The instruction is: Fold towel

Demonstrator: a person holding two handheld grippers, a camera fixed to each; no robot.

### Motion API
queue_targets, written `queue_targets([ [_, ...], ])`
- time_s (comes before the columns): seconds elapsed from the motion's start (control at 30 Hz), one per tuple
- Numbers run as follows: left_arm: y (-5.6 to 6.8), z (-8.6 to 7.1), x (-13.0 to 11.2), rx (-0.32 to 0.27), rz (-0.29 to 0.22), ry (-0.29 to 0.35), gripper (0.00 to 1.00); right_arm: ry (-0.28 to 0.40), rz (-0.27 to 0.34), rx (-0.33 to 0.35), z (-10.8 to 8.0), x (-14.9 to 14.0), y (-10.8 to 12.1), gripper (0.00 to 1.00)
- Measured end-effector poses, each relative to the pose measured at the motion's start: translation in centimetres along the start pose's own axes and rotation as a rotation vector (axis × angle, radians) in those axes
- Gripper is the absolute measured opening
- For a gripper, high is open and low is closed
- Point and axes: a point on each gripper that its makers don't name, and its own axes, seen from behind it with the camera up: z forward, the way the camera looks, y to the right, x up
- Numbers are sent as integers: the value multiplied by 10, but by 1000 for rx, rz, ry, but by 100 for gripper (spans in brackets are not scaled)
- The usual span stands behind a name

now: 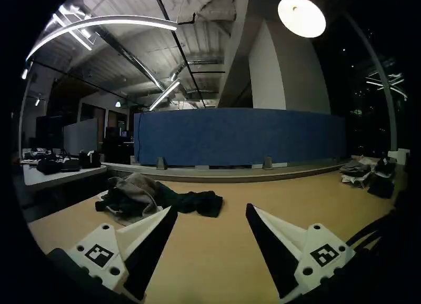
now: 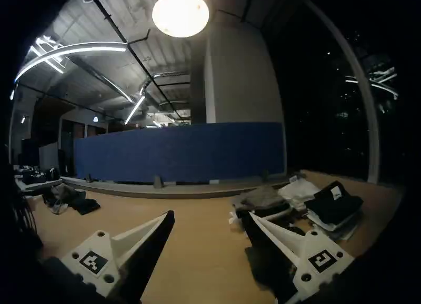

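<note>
A heap of unfolded towels, grey and dark green, lies on the wooden table just beyond the left finger of my left gripper. That gripper is open, with nothing between its fingers. My right gripper is open too, above bare tabletop. Just past its right finger stand stacks of folded towels, grey, white and black. In the right gripper view the loose heap sits far off at the left. In the left gripper view the folded stacks sit at the far right.
A long blue partition runs along the back of the table. Another desk with dark bags stands to the left. Dark windows line the right side, and a round lamp hangs overhead.
</note>
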Motion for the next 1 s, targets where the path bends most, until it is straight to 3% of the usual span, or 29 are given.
queue_targets([
  [0.4,0,0,0,0,0,0,96,-1,-13,10,3,-21,-3,100],
  [0.7,0,0,0,0,0,0,97,-12,-70,-1,3,-33,-9,100],
  [1.0,0,0,0,0,0,0,97,-18,-59,-17,3,-36,-4,100],
])
